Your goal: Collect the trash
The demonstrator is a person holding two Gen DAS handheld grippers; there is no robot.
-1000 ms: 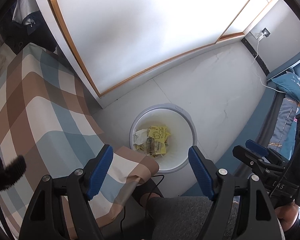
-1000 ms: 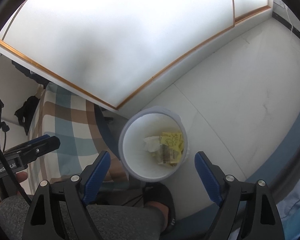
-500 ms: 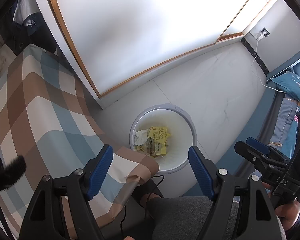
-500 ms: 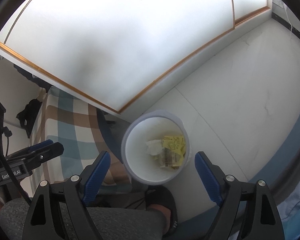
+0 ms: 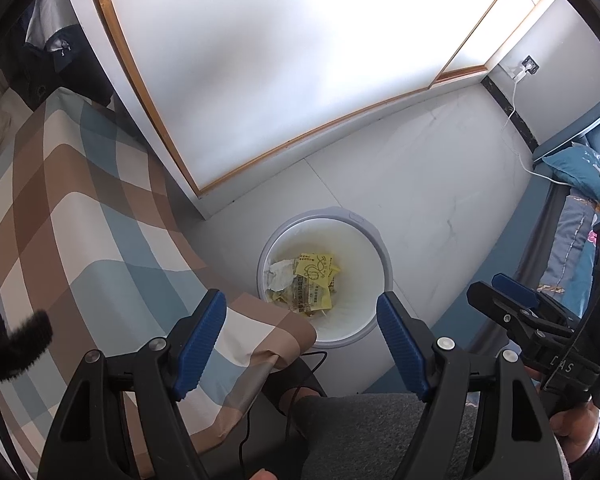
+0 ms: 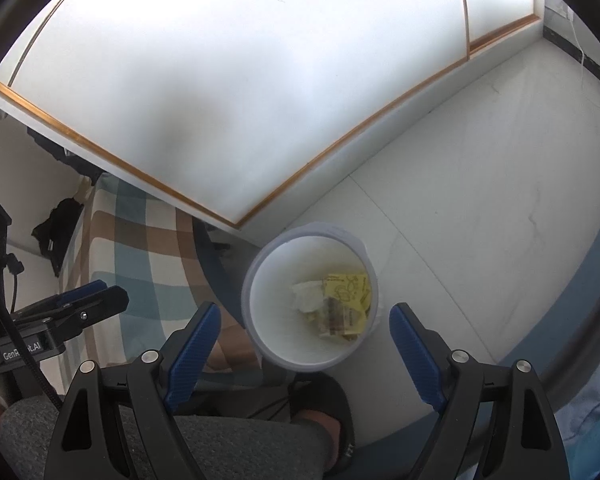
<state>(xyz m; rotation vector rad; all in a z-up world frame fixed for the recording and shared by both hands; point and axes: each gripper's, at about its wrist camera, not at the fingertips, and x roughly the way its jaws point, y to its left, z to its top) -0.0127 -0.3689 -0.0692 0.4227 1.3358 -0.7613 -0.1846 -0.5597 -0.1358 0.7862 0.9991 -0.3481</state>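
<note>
A round white trash bin (image 5: 366, 240) stands on the pale floor below me; it also shows in the right wrist view (image 6: 256, 280). Inside lie yellow wrappers (image 5: 315, 272) and a crumpled white paper (image 5: 280, 276); the yellow wrappers (image 6: 348, 290) show in the right view too. My left gripper (image 5: 302, 320) is open and empty, held high above the bin. My right gripper (image 6: 305, 326) is open and empty, also above the bin. Each gripper appears in the other's view, the right one (image 5: 512, 298) and the left one (image 6: 88, 300).
A bed with a checked brown, blue and white cover (image 5: 80, 220) lies to the left of the bin. A white sliding door with a wooden frame (image 5: 260, 60) stands behind. A blue bed with a pillow (image 5: 580, 172) is at right. My grey-clad leg (image 5: 360, 436) and foot are below.
Almost nothing has moved. The right gripper's view has drifted slightly, so the bin sits a little further right in it. Both grippers stay open and empty.
</note>
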